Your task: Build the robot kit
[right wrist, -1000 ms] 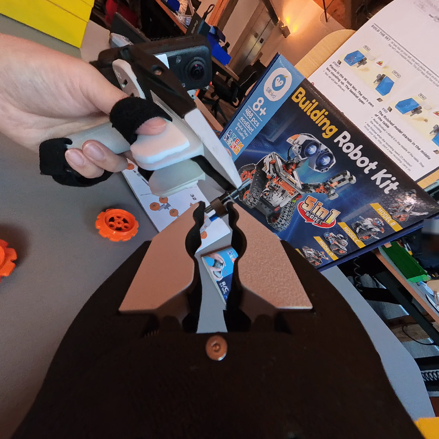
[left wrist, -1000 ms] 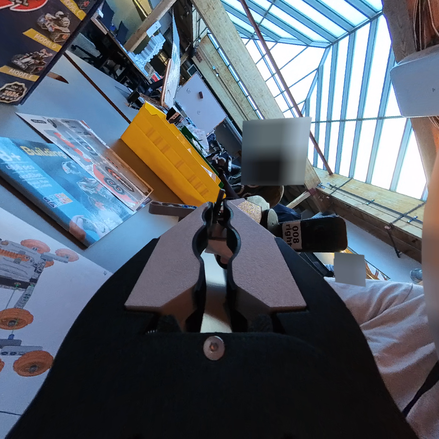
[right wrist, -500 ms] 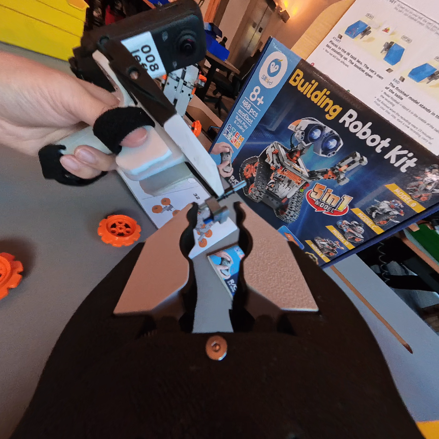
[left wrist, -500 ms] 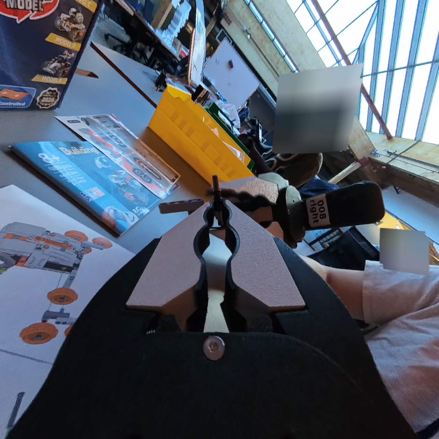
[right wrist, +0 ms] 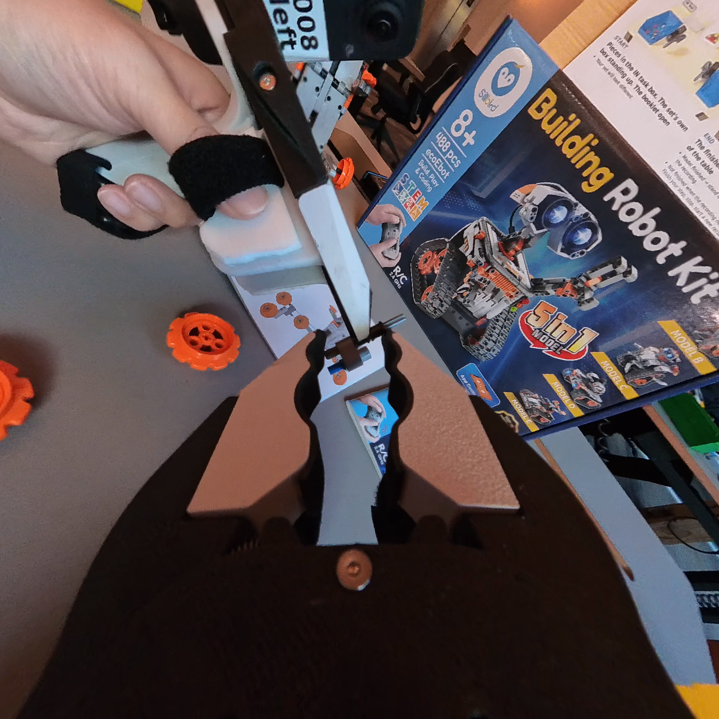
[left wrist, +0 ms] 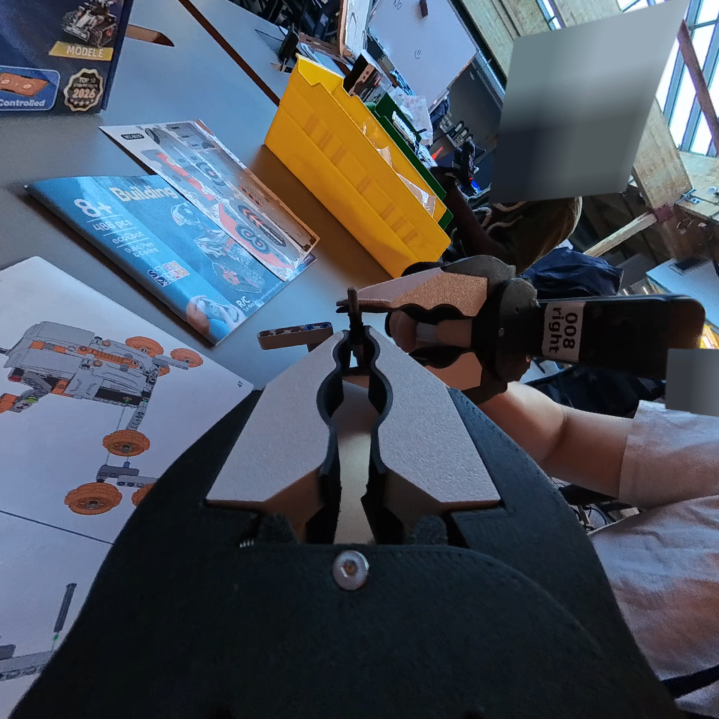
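My left gripper [left wrist: 355, 343] is shut on a thin black axle [left wrist: 352, 307] that stands up from its tips. The upper finger [left wrist: 428, 295] of the right gripper comes in from the right and its tip meets the axle. In the right wrist view my right gripper [right wrist: 353, 342] has its jaws apart on either side of a small grey connector [right wrist: 352, 358] threaded on the axle [right wrist: 395, 321]. The left gripper's white fingers [right wrist: 338, 253] reach down from above and pinch the axle just above the connector. A hand [right wrist: 97, 97] holds the left gripper.
On the grey table lie two orange gear wheels [right wrist: 203, 341] [right wrist: 11, 397], a grey beam [left wrist: 295, 334], a blue booklet [left wrist: 155, 241], an open instruction page [left wrist: 97, 389] and a yellow bin [left wrist: 350, 175]. The robot kit box [right wrist: 544, 253] stands at the right. A sleeve [left wrist: 661, 486] is at the near right. My left and right fingertips are right by each other.
The right gripper's jaws have spread wider around the connector. The left gripper has come closer and steeper over the right gripper's tips, and both views have tipped down toward the table.
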{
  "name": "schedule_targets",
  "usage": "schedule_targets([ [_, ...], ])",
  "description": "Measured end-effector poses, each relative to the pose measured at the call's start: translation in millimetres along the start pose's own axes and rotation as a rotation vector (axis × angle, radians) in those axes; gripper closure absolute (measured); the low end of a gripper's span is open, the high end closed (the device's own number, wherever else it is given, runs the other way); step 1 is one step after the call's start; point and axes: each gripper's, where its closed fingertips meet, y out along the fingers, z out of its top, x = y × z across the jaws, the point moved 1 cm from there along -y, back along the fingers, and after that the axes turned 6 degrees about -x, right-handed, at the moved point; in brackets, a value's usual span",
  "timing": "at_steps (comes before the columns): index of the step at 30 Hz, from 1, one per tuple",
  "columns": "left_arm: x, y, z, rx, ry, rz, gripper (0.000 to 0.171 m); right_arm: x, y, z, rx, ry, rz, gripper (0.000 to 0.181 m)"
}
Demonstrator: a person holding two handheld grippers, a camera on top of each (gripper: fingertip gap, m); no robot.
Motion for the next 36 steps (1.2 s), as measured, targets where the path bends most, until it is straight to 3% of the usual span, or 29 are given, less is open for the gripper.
schedule_targets([
  [6,2,0,-1,-0.007,-0.001,-0.006,0.169,2,-1,1,-0.009,-0.044,-0.046,0.159],
  [12,2,-2,-5,-0.039,-0.01,-0.031,0.169,-3,-1,3,0.032,0.003,0.03,0.158],
  [15,4,-6,-2,-0.027,-0.023,-0.049,0.169,-11,-2,5,0.06,-0.042,0.073,0.137],
  [17,5,-5,-7,-0.067,-0.01,-0.046,0.169,-9,-3,3,0.046,-0.066,0.06,0.151],
  [19,5,-4,-8,-0.069,-0.011,-0.055,0.169,-9,-5,3,0.045,-0.079,0.056,0.151],
  [24,12,-7,-1,-0.014,-0.034,-0.138,0.168,-3,-9,10,0.074,-0.081,0.008,0.152],
  [27,9,-13,9,0.059,-0.054,-0.14,0.157,-4,-9,12,0.075,-0.09,-0.002,0.152],
  [36,6,-9,10,0.091,-0.037,-0.108,0.169,-4,-7,11,0.069,-0.056,-0.003,0.152],
])
